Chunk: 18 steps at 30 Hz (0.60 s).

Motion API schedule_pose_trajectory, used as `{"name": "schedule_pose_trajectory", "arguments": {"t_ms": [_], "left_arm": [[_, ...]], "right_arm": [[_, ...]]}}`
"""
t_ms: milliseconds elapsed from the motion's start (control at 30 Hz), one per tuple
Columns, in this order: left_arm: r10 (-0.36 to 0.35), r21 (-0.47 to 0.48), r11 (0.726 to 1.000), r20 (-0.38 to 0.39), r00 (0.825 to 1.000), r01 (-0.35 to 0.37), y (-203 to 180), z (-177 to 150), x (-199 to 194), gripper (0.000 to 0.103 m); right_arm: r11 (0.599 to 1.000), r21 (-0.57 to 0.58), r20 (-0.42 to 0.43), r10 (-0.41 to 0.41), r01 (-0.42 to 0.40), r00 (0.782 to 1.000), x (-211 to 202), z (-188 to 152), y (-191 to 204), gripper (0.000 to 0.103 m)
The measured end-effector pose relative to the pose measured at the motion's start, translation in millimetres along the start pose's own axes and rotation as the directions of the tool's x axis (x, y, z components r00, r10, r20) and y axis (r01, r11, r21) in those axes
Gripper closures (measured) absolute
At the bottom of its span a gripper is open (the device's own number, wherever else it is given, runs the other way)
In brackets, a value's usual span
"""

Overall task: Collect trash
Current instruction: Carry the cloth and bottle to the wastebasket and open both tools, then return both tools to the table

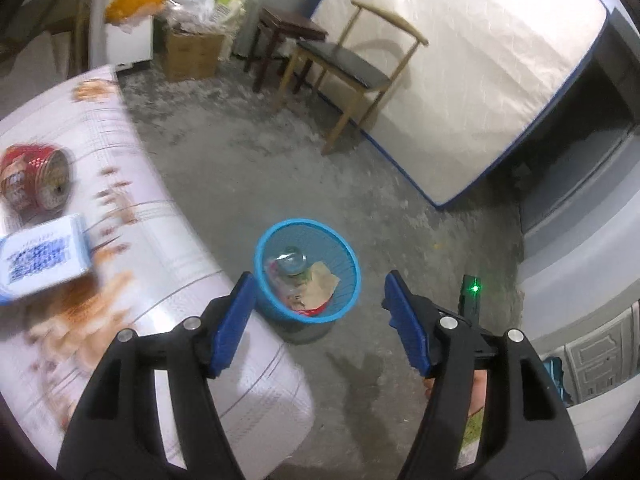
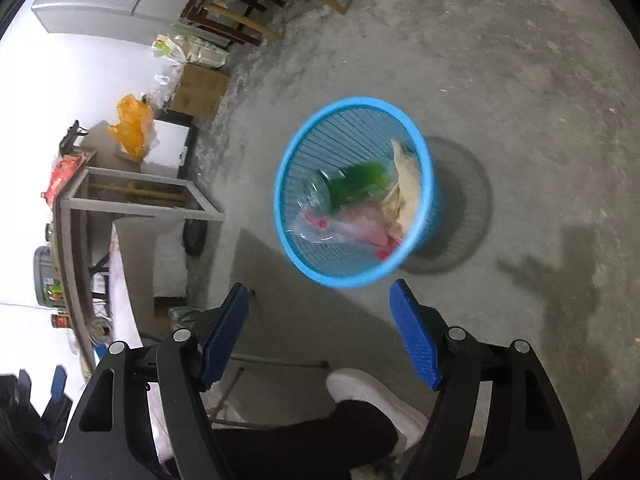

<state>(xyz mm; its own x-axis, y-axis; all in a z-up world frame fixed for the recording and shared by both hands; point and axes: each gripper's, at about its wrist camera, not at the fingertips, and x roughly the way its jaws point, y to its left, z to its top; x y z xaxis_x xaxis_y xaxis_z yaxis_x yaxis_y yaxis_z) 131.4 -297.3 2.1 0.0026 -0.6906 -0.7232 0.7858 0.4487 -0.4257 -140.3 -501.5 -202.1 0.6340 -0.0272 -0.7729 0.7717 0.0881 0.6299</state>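
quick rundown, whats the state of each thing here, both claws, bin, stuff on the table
left claw: open, nothing between the jaws
right claw: open, nothing between the jaws
blue basket: upright on the floor, part filled
green bottle: lying inside the basket
red can: on its side on the table
white packet: flat on the table

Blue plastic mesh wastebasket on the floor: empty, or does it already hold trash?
Partly filled. The blue plastic mesh wastebasket holds a green plastic bottle, crumpled brown paper and clear plastic wrap, well below its rim.
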Motion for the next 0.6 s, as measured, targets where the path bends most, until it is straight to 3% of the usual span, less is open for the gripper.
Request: {"name": "schedule_pose_trajectory", "arguments": {"t_ms": [167, 233, 367, 500, 567, 600], "left_arm": [[0.057, -0.023, 0.998, 0.078, 0.995, -0.055, 30, -41, -69, 0.036], [0.139, -0.037, 0.990, 0.106, 0.985, -0.136, 50, -60, -96, 0.034], [0.237, -0.131, 0.967, 0.137, 0.962, -0.220, 98, -97, -145, 0.029], [0.350, -0.286, 0.911, 0.159, 0.923, -0.296, 156, -129, -184, 0.029], [0.368, -0.365, 0.884, 0.164, 0.915, -0.291, 179, -143, -199, 0.029], [0.368, -0.403, 0.873, 0.170, 0.914, -0.277, 188, -151, -205, 0.029]], "right_arm": [[0.997, -0.075, 0.028, -0.020, 0.022, 0.999, -25, -16, 26, 0.032], [0.988, -0.150, 0.058, -0.011, 0.020, 0.998, -39, -23, 52, 0.032], [0.948, -0.319, 0.087, 0.045, -0.015, 0.995, -56, -42, 122, 0.028], [0.853, -0.513, 0.030, 0.125, -0.092, 0.992, -49, -79, 212, 0.027], [0.770, -0.626, -0.009, 0.153, -0.125, 0.988, -40, -105, 258, 0.026], [0.703, -0.696, -0.046, 0.161, -0.147, 0.986, -30, -123, 287, 0.024]]}}
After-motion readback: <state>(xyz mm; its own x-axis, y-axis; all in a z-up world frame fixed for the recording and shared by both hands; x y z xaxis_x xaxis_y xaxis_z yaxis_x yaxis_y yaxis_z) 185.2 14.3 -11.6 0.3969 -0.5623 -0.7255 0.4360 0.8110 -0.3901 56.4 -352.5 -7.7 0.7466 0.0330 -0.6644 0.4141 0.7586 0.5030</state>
